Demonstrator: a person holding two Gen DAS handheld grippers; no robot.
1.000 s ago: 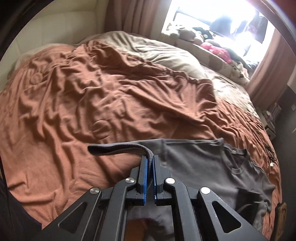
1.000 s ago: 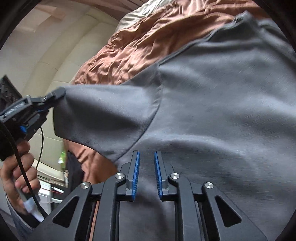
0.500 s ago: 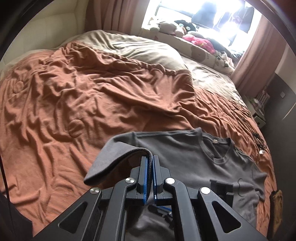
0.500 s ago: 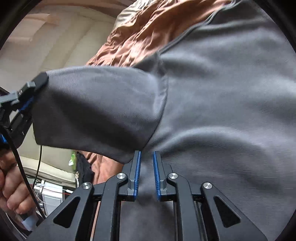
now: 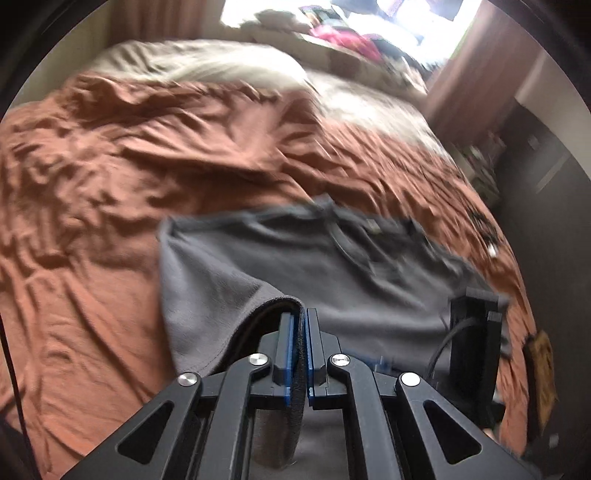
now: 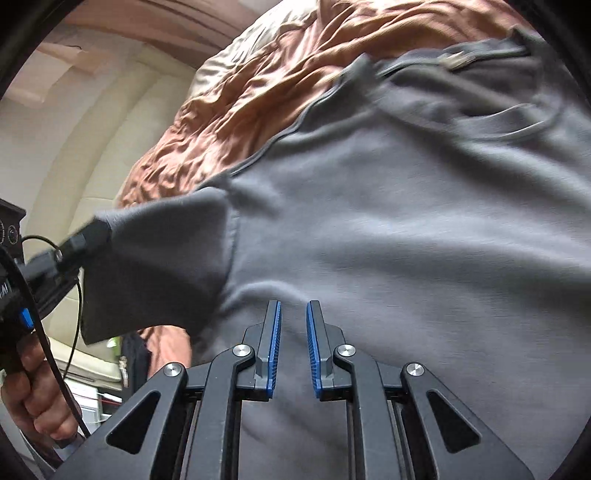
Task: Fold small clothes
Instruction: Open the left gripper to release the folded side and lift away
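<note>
A grey T-shirt lies flat on a rust-brown blanket, its collar at the far end. My left gripper is shut on the hem of the left sleeve, which it holds lifted and folded in over the shirt's body. From the right wrist view, the same left gripper pinches the sleeve, with a hand on its handle. My right gripper hovers low over the shirt's body. Its blue pads stand slightly apart with nothing pinched between them.
A beige duvet covers the bed's far part. Toys and clothes line the bright window, with a brown curtain beside it. The padded cream headboard is at the left. Dark floor runs along the bed's right edge.
My left gripper has swung the sleeve in across the shirt's body. The right gripper has slid along the shirt, bringing the collar into its view.
</note>
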